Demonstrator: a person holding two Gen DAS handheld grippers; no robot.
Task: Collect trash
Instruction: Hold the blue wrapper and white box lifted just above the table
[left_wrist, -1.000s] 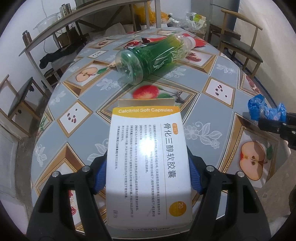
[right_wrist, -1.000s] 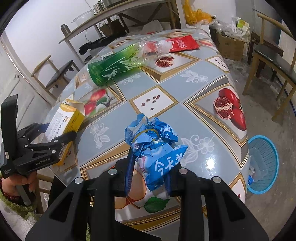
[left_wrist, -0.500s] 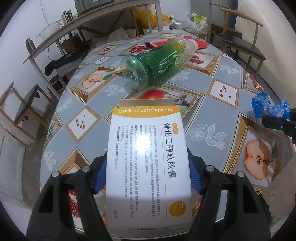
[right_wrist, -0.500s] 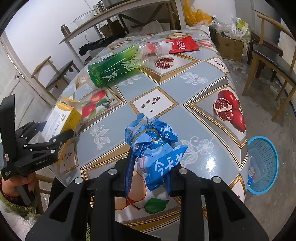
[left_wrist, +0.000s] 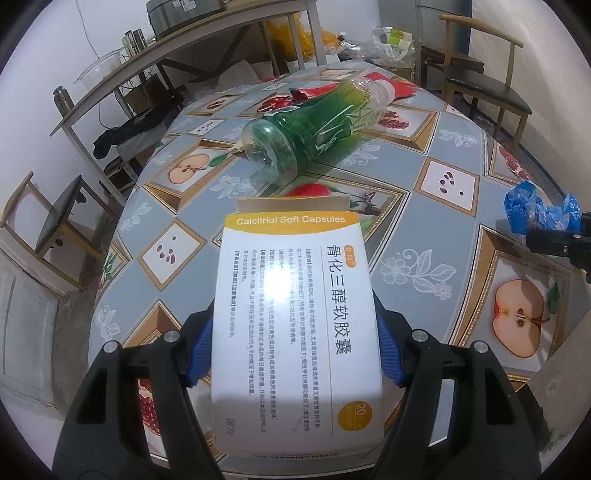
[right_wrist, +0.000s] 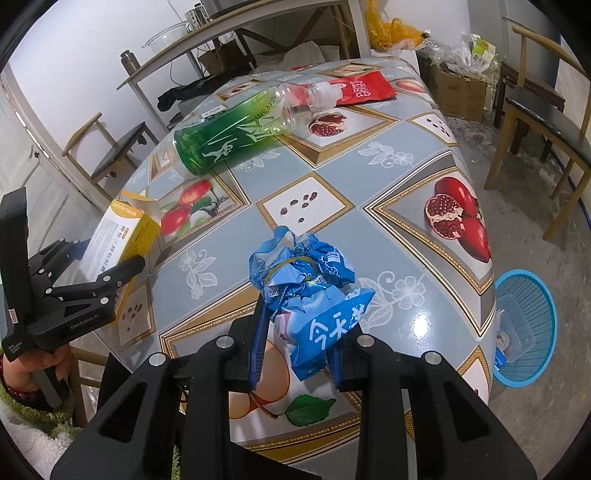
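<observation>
I hold the left gripper (left_wrist: 293, 343) clamped across the short width of the capsule box (left_wrist: 295, 325), long axis running straight out along the fingers, open flap at the far end. I hold the right gripper (right_wrist: 297, 343) clamped on the crumpled blue wrapper (right_wrist: 306, 291), which bunches up out of the jaws. Both loads hang above the near edge of the table (right_wrist: 369, 206). The blue basket (right_wrist: 526, 328) sits on the floor past the table's right edge, below and right of the right gripper. By my judgement the right hand is nearer, so the wrapper goes first. The green bottle (left_wrist: 314, 125) lies farther off, neck pointing away
</observation>
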